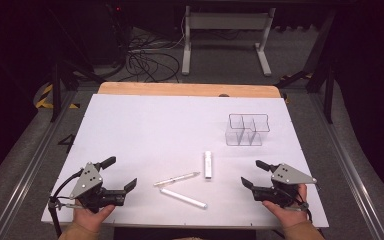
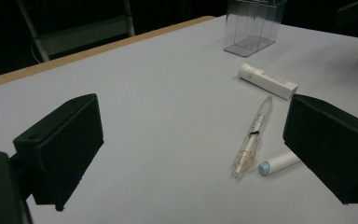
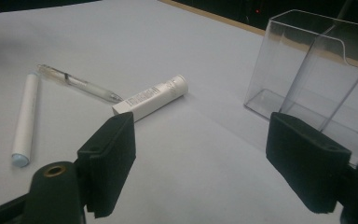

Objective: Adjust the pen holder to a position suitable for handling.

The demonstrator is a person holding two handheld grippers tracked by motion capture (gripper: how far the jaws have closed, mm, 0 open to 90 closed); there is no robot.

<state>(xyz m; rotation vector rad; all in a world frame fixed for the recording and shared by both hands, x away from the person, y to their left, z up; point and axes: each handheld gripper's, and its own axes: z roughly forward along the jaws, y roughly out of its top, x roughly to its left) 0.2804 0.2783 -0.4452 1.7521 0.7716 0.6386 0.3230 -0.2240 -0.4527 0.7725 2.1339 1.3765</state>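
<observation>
Both grippers sit at the table's near edge, jaws wide open, holding and touching nothing: left gripper (image 1: 121, 174), right gripper (image 1: 254, 174). Between them on the white table (image 1: 145, 125) lie a clear pen (image 1: 176, 179), a white marker (image 1: 183, 198) and a white tube (image 1: 208, 164). Clear organizer (image 1: 247, 130) stands beyond the right gripper.

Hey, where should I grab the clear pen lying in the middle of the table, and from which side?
Grip the clear pen around mid-barrel, coming straight down from above. It lies flat, apart from the white marker and the white tube, so there is room on both sides of the barrel. The left tongs, open, look nearest; set the jaws across the barrel.
</observation>
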